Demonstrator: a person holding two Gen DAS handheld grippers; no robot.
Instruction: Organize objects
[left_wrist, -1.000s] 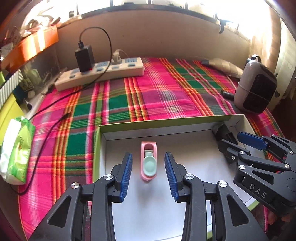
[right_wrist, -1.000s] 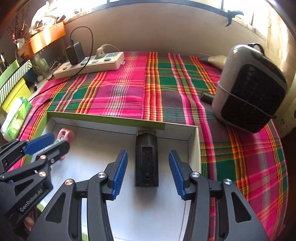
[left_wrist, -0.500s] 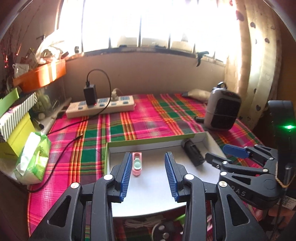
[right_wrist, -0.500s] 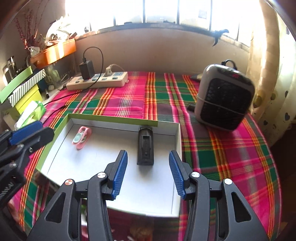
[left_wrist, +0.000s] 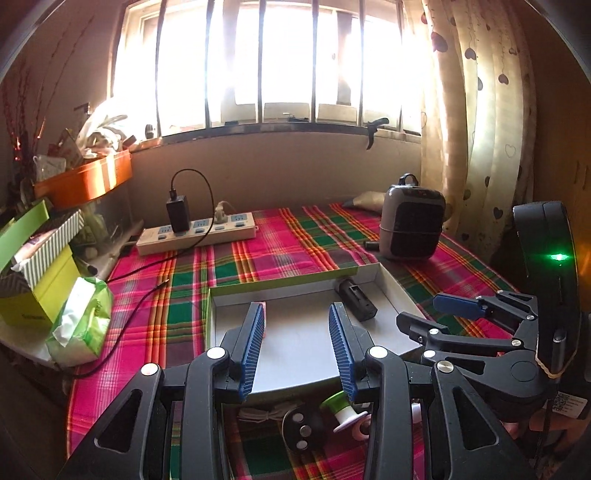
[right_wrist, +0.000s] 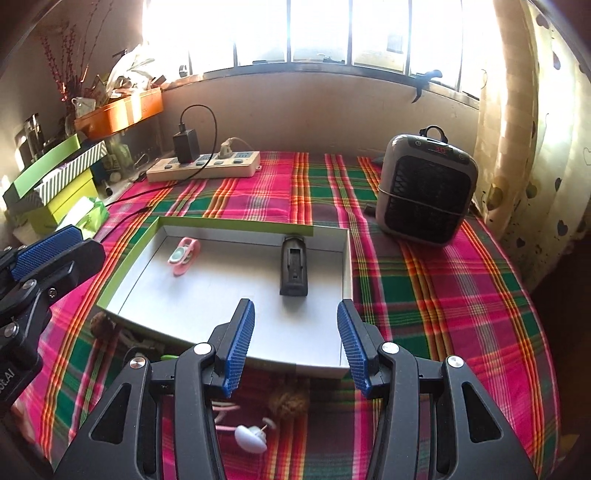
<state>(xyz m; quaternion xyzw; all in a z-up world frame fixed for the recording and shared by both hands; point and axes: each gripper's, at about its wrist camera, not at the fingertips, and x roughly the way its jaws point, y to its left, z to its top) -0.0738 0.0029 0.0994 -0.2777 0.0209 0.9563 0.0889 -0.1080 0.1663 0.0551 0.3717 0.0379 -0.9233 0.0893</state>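
A shallow white tray with a green rim (right_wrist: 129, 251) (left_wrist: 284, 284) lies on the plaid cloth. Inside it are a pink and mint clip (right_wrist: 183, 255) at the left and a black rectangular device (right_wrist: 294, 271) (left_wrist: 357, 300) at the right. My right gripper (right_wrist: 295, 341) hangs open and empty over the tray's near edge. My left gripper (left_wrist: 297, 349) is open and empty too, above the tray's near side; its left finger hides the clip. Small loose items lie in front of the tray: a green and white spool (left_wrist: 341, 408), a black round piece (left_wrist: 301, 430), a white plug (right_wrist: 251, 437), a brown ball (right_wrist: 288, 402).
A grey heater (right_wrist: 424, 192) (left_wrist: 410, 225) stands at the right rear. A white power strip (right_wrist: 203, 166) with a black charger and cable sits at the back. Green boxes (left_wrist: 33, 266) and a tissue pack (left_wrist: 81, 321) crowd the left edge. A window and curtain are behind.
Both grippers have pulled back and risen from the tray, leaving the clip and black device lying in it. The loose items in front of the tray have come into view.
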